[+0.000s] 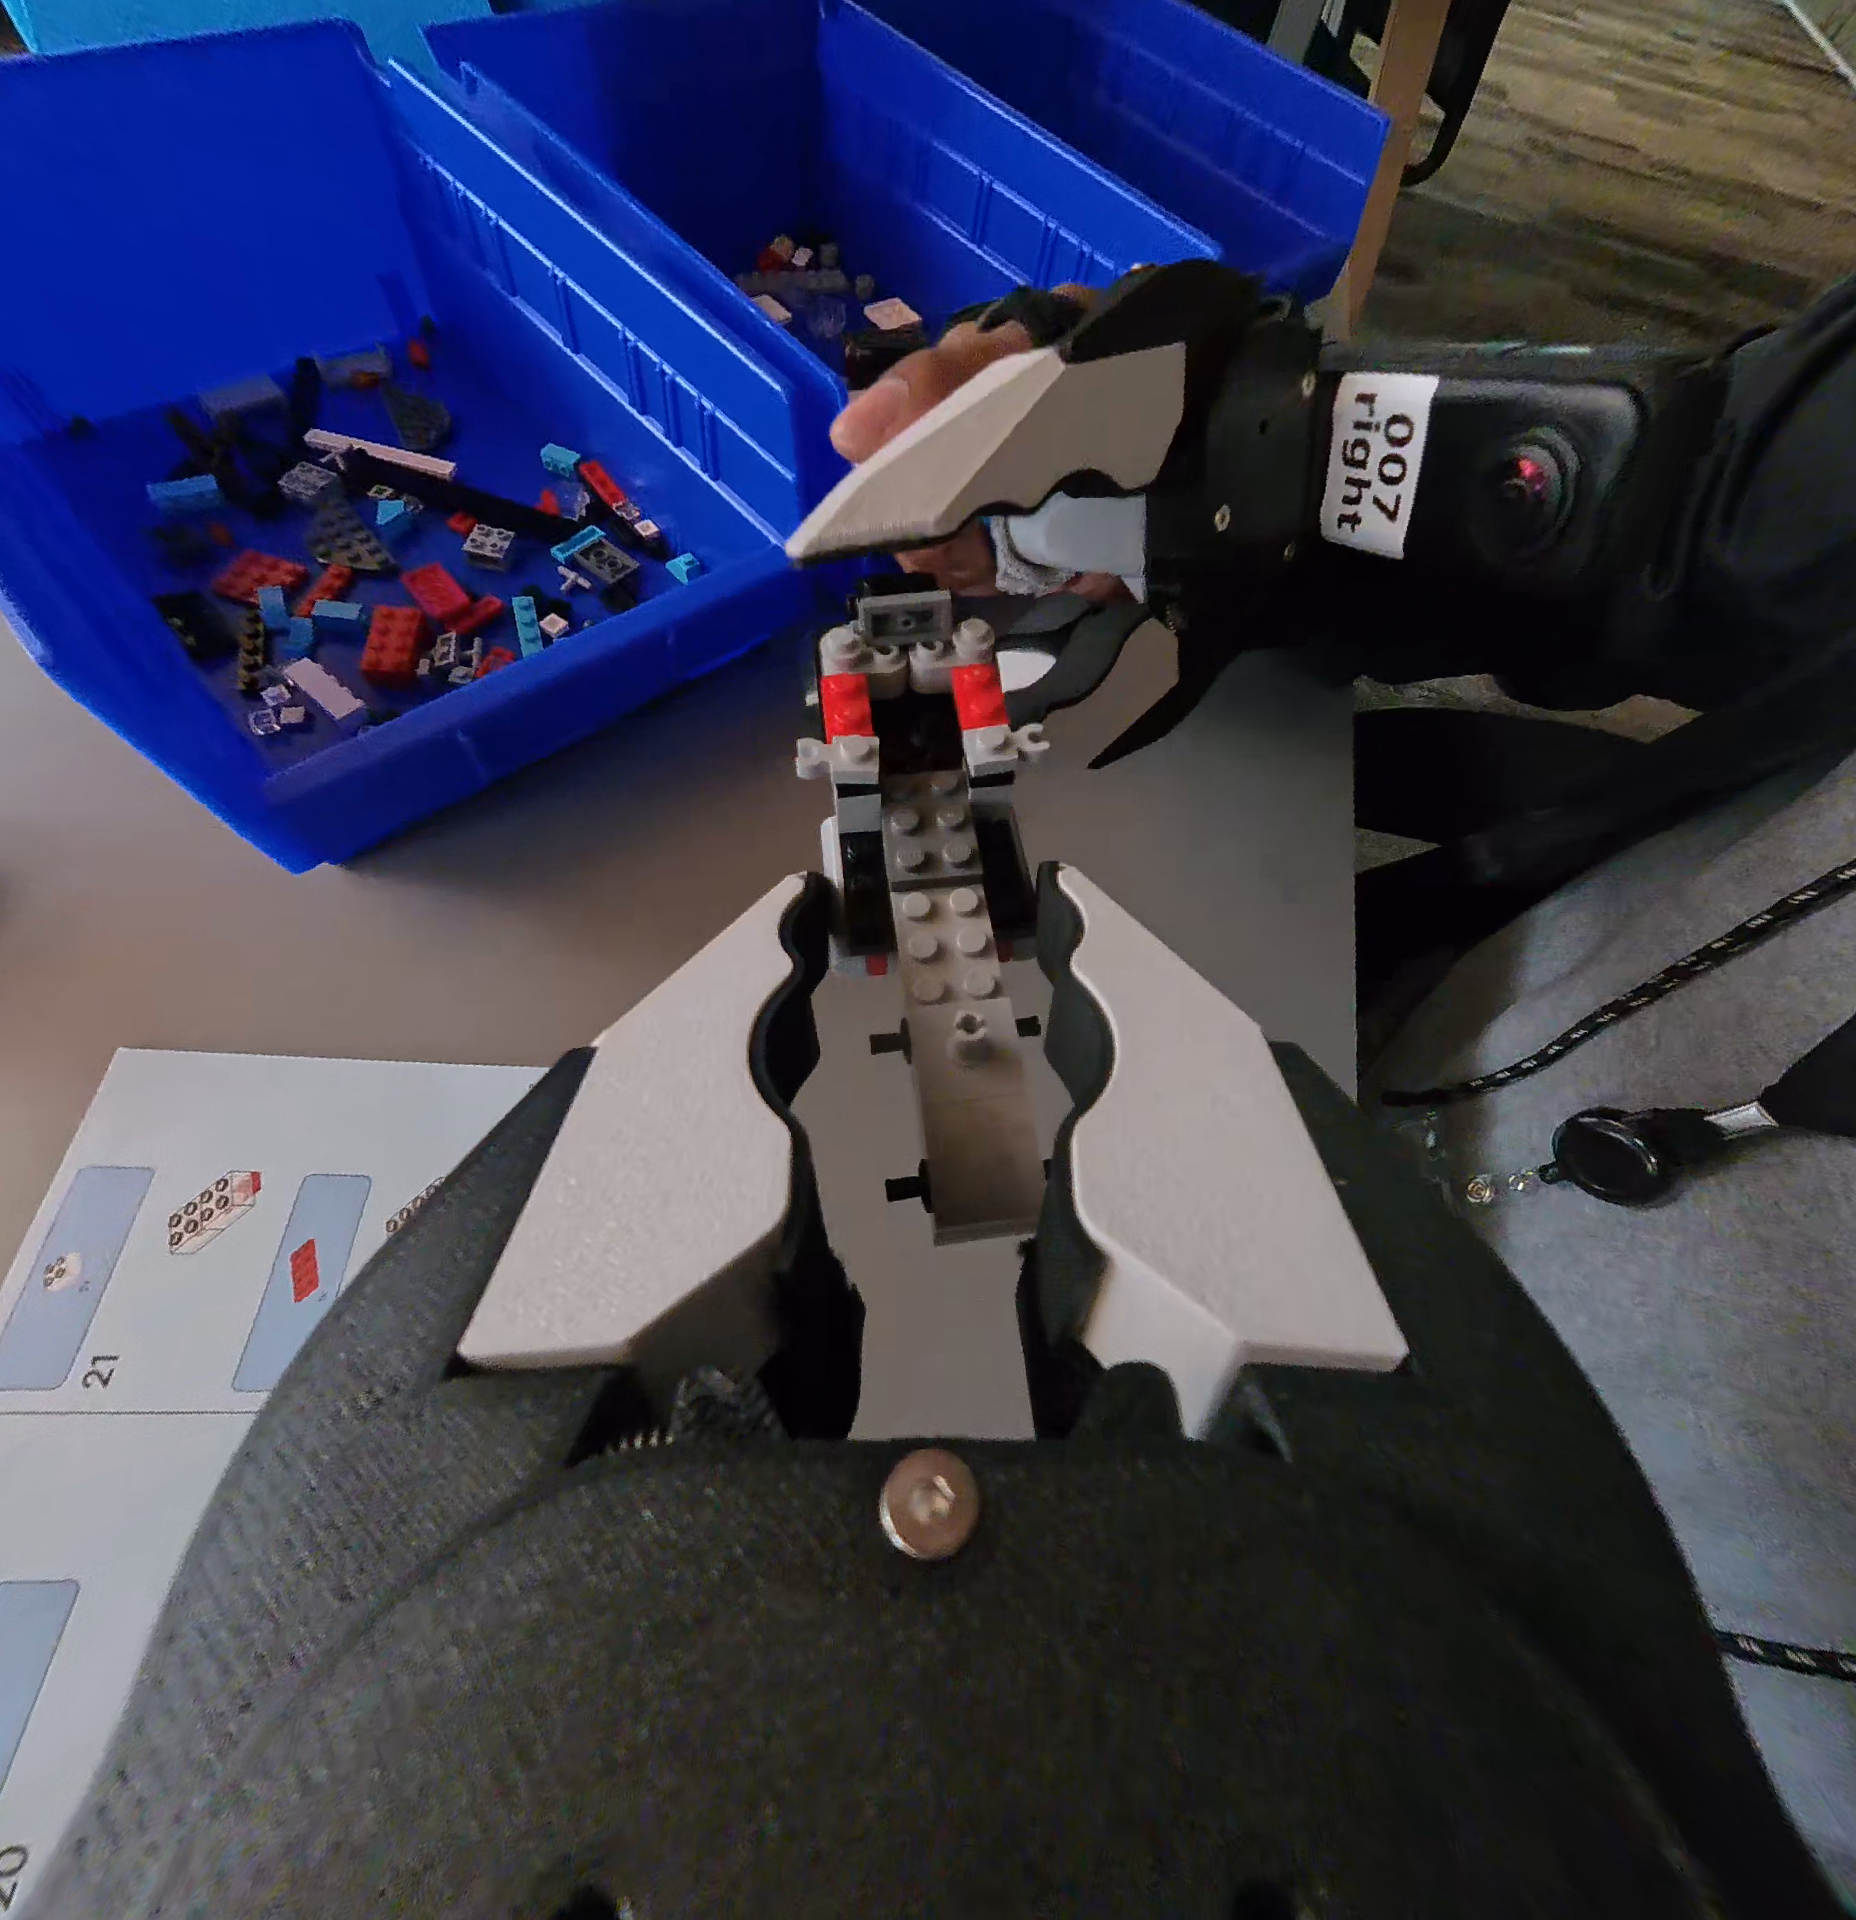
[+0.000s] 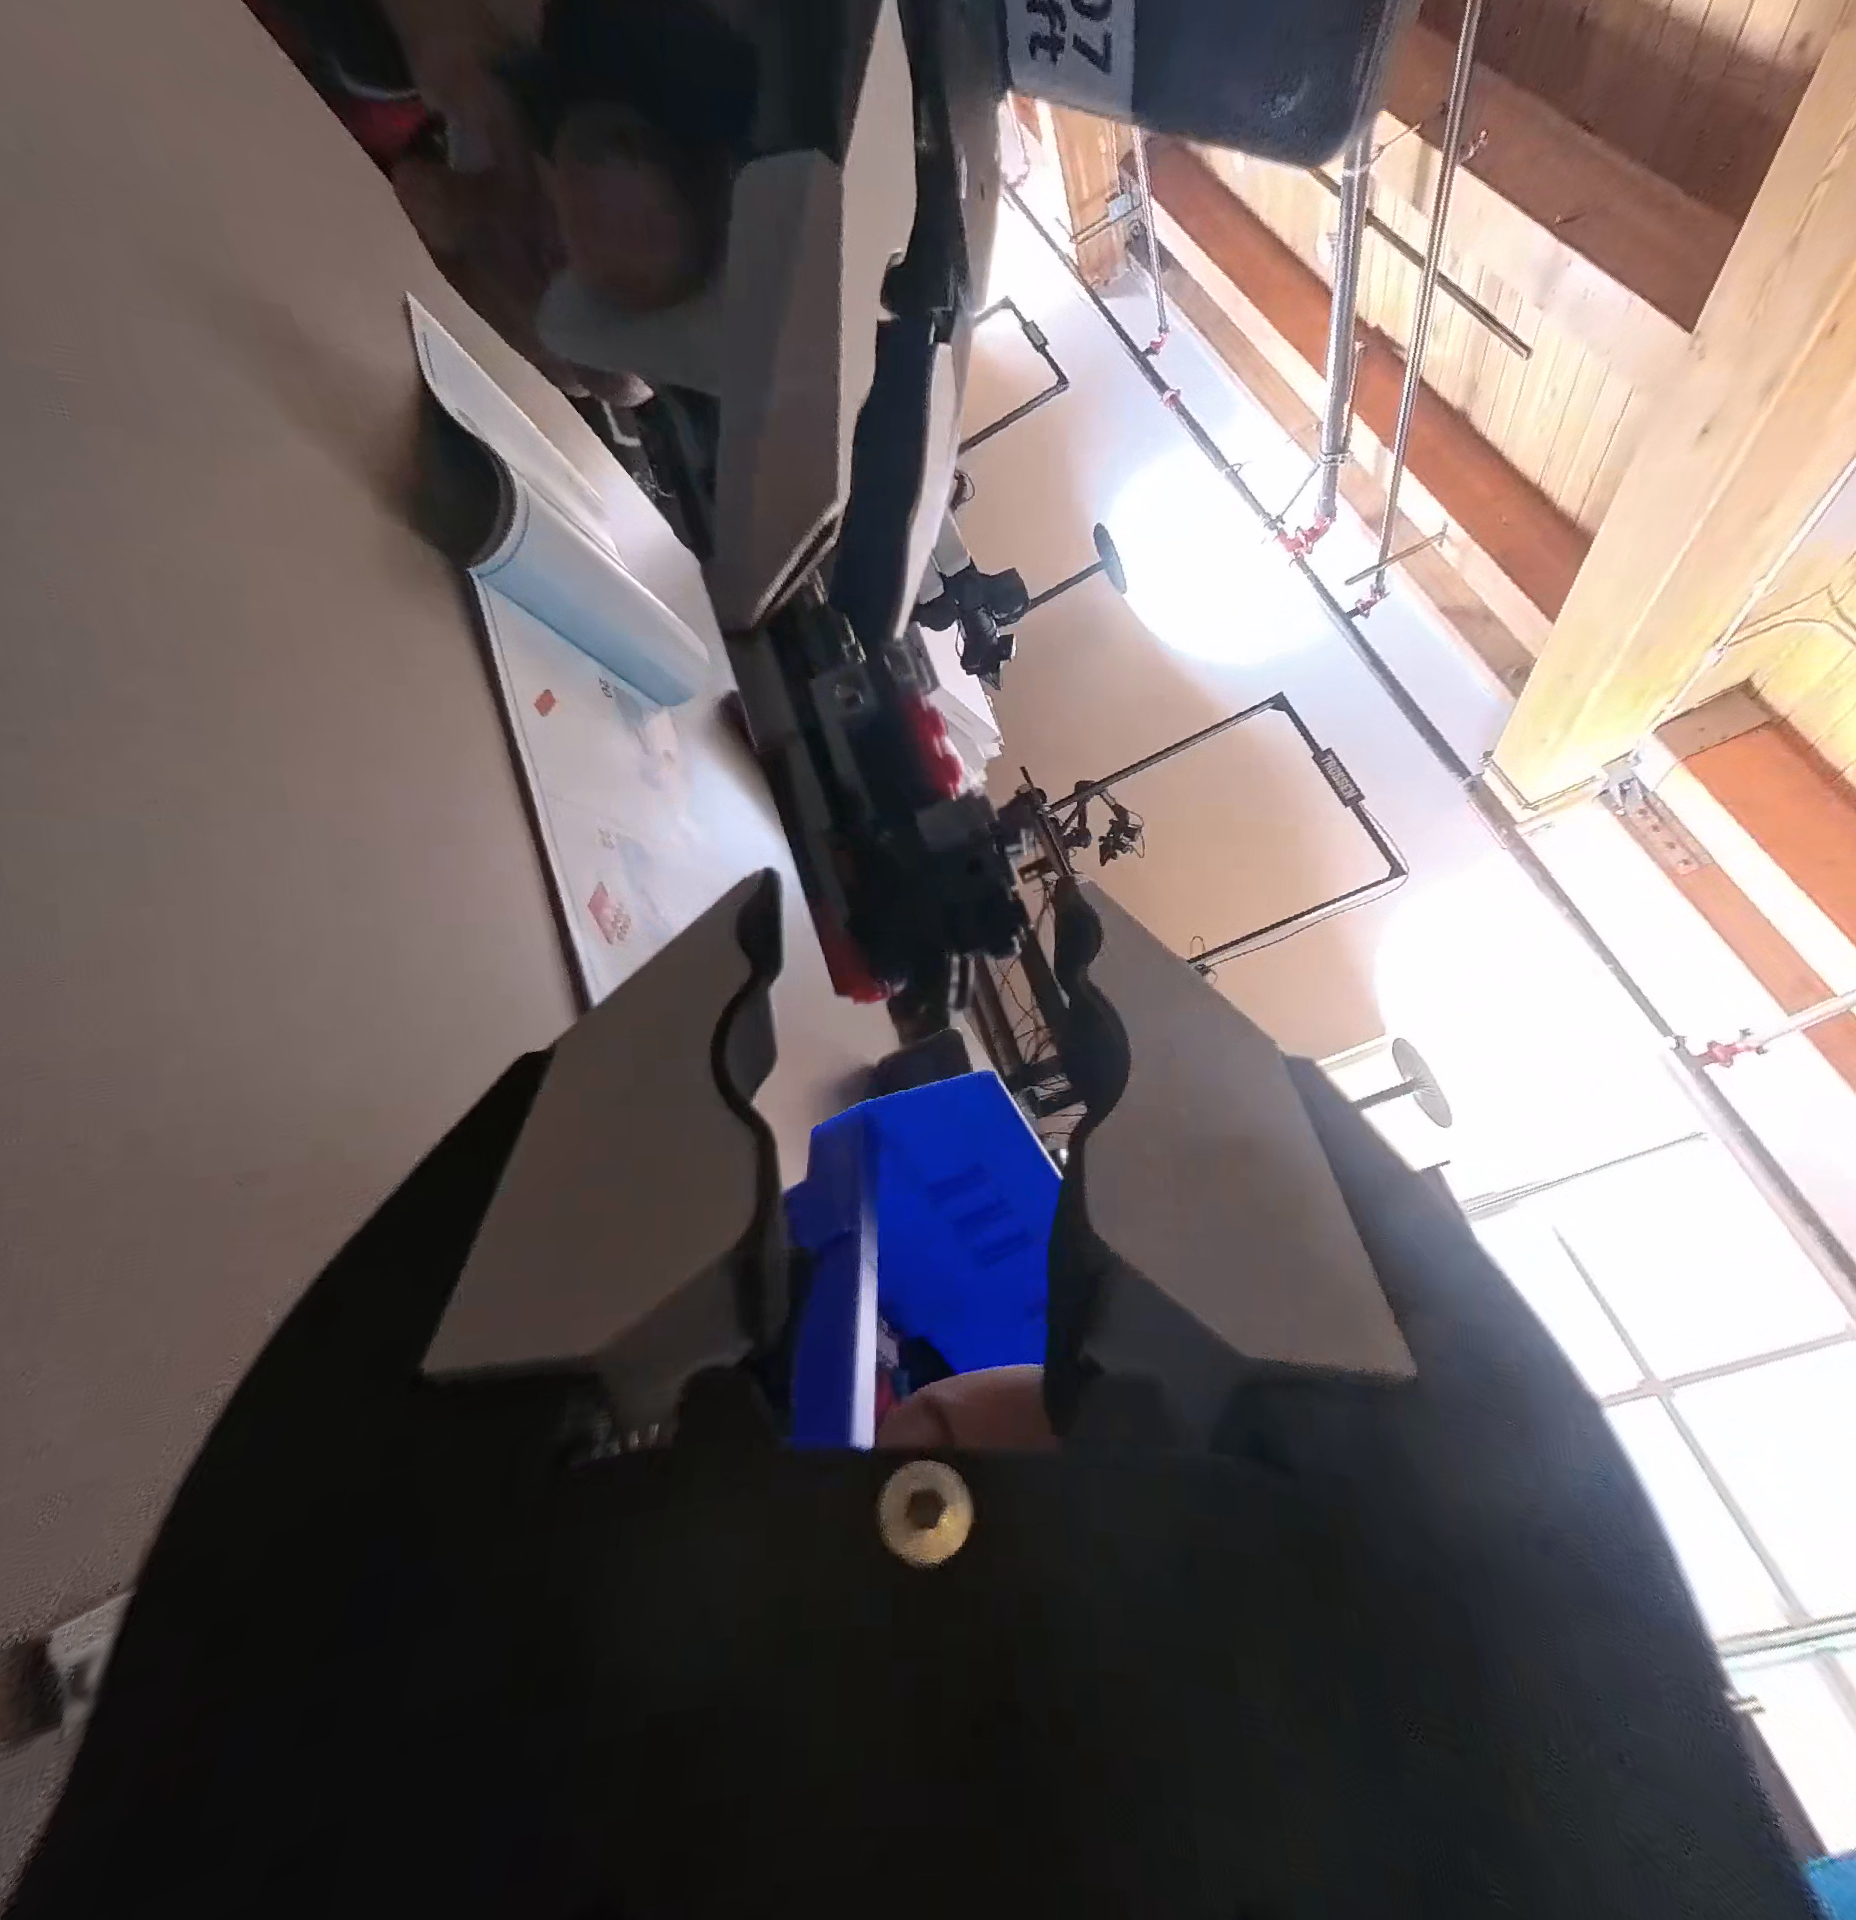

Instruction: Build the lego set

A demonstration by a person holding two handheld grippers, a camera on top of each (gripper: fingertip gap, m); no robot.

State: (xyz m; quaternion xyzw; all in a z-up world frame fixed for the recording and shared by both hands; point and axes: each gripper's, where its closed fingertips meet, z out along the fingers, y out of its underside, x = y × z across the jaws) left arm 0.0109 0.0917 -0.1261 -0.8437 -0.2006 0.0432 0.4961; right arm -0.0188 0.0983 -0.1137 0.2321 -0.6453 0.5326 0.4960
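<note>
Fingers (image 1: 758,997) of left gripper (image 1: 934,935) clamped on lego model (image 1: 929,821), held steady above surface (image 1: 280,935) for fitting; right gripper (image 1: 903,623) fingers spread, empty, near model's far end.

The lego model (image 1: 929,831) is a long, narrow build held between the left gripper (image 1: 929,904) fingertips, its length running forward along the fingers. Grey studded plates form its spine, with black sides, two red bricks and light grey clips toward the far end, and a small dark grey plate (image 1: 905,620) at the tip. Its smooth grey tail reaches back between the fingers.
</note>
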